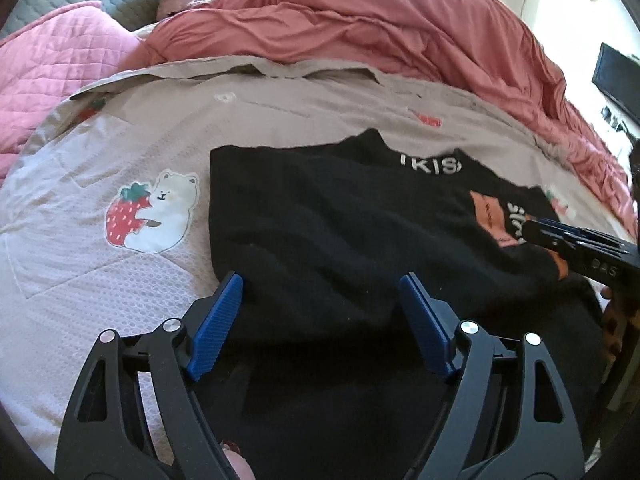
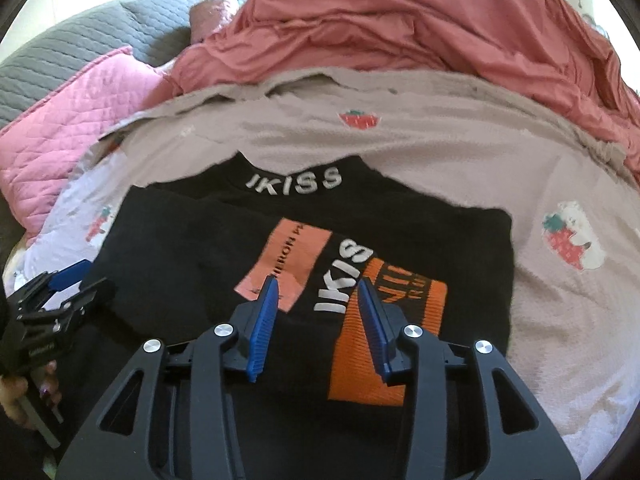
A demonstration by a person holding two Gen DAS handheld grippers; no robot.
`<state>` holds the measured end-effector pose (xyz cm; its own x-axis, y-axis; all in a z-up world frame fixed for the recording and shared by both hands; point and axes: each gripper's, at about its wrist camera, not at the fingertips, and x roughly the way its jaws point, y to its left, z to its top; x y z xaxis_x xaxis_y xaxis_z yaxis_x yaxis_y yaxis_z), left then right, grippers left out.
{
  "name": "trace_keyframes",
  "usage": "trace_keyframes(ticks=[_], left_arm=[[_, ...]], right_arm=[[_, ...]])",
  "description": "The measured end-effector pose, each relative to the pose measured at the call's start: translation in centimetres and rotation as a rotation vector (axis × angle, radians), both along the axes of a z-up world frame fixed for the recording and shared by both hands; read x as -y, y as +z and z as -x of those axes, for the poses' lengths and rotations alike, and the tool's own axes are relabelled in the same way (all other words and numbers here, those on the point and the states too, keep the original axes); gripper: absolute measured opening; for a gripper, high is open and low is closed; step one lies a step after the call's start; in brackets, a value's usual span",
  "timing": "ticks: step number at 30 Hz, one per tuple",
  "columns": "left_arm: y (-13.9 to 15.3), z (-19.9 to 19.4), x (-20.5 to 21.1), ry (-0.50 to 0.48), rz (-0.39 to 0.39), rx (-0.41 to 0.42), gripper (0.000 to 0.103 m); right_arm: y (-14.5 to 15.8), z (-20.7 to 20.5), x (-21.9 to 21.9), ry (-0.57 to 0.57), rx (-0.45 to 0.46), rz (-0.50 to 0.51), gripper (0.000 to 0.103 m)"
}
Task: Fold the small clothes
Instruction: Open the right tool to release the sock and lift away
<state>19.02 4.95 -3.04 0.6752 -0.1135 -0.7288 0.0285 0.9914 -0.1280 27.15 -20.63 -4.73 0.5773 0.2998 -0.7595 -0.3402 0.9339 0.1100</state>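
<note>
Both grippers spread, holding nothing: left gripper (image 1: 320,284), right gripper (image 2: 318,284) over black top (image 2: 192,264). I'd pinch hem corners evenly, fold twd collar.

black top (image 2: 168,264) lying flat on a strawberry-print sheet (image 2: 460,160), collar lettered "ikiss" at the far edge, pink and orange patches on its front

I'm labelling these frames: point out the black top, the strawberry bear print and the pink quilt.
black top (image 2: 168,264): right wrist view, plain left chest.
strawberry bear print (image 1: 154,212): left wrist view, bear's body.
pink quilt (image 1: 60,64): left wrist view, quilted face.
</note>
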Motion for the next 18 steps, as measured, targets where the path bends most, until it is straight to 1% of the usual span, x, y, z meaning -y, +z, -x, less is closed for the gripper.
trace_keyframes(ticks=[1, 3, 5, 8, 10, 12, 14, 17, 18], left_arm=[[0.0, 0.0, 0.0, 0.000, -0.002, -0.002, 0.073], [-0.1, 0.0, 0.0, -0.002, -0.005, -0.004, 0.073], [0.0, 0.1, 0.0, -0.001, -0.006, -0.004, 0.073], [0.0, 0.0, 0.0, 0.000, -0.006, -0.004, 0.073], [0.0, 0.1, -0.1, 0.003, -0.007, -0.005, 0.073], [0.2, 0.2, -0.2, 0.010, -0.010, -0.006, 0.074], [0.5, 0.4, -0.5, 0.021, -0.006, -0.006, 0.075], [1.1, 0.7, -1.4, 0.039, 0.033, 0.004, 0.076], [1.2, 0.8, -1.7, 0.045, 0.044, 0.008, 0.077]], right_arm=[[-0.5, -0.3, 0.2, -0.012, -0.018, 0.006, 0.040], [-1.3, -0.6, 0.6, -0.025, -0.039, -0.020, 0.040], [-1.4, -0.7, 0.7, -0.033, -0.039, -0.031, 0.040], [-1.3, -0.5, 0.6, -0.033, -0.032, -0.023, 0.040], [-1.1, -0.3, 0.7, -0.036, -0.027, -0.040, 0.041], [-0.8, 0.1, 1.1, -0.040, -0.029, -0.074, 0.047], [-0.6, 0.6, 1.4, -0.044, -0.022, -0.086, 0.051], [-0.3, 1.1, 1.7, -0.047, -0.012, -0.088, 0.054], [-0.2, 1.4, 1.9, -0.051, -0.010, -0.093, 0.057]])
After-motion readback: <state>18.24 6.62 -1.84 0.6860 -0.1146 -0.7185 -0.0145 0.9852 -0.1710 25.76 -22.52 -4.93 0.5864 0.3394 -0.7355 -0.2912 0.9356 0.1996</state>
